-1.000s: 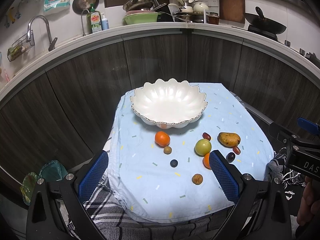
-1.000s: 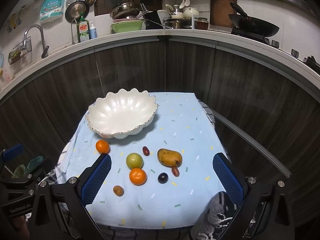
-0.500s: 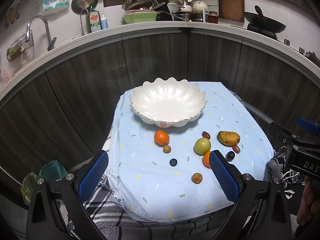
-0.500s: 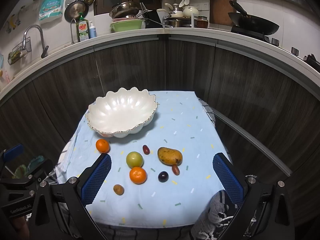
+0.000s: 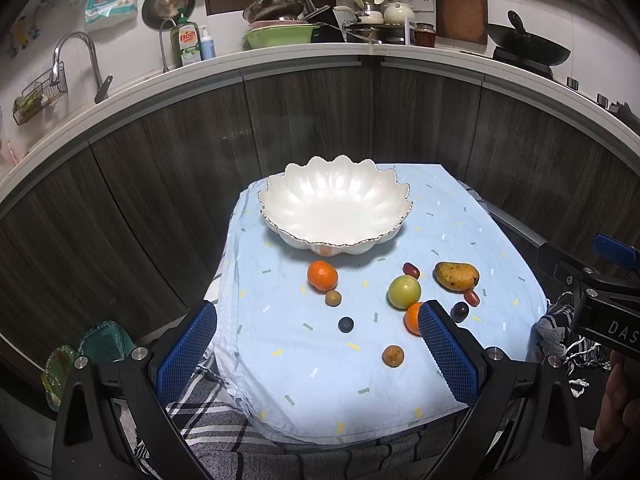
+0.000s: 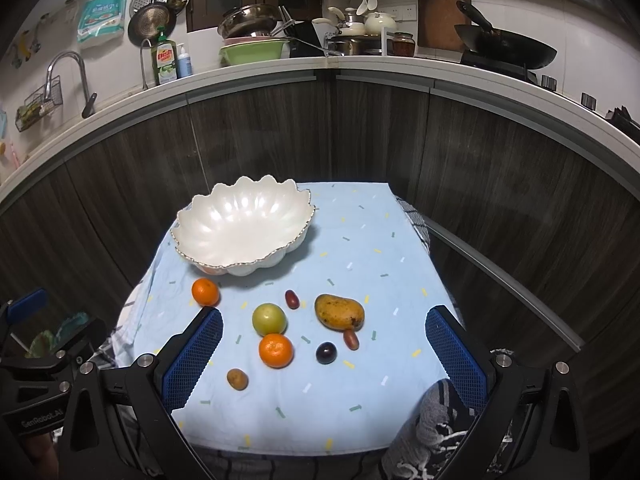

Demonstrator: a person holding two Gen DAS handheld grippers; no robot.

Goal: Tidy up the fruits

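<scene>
A white scalloped bowl stands empty at the back of a small table covered in light blue cloth. In front of it lie loose fruits: a mandarin, a second mandarin, a green apple, a mango, red grapes, a dark grape, a blueberry and small brown fruits. My left gripper and right gripper both hover open over the near edge, holding nothing.
Dark wood cabinet fronts curve close behind the table. The counter above carries a faucet, dish soap, pans and a wok. A checked towel hangs off the table's front. Green dishes sit on the floor at left.
Both grippers have drifted slightly nearer the table. The fruits and bowl have not moved.
</scene>
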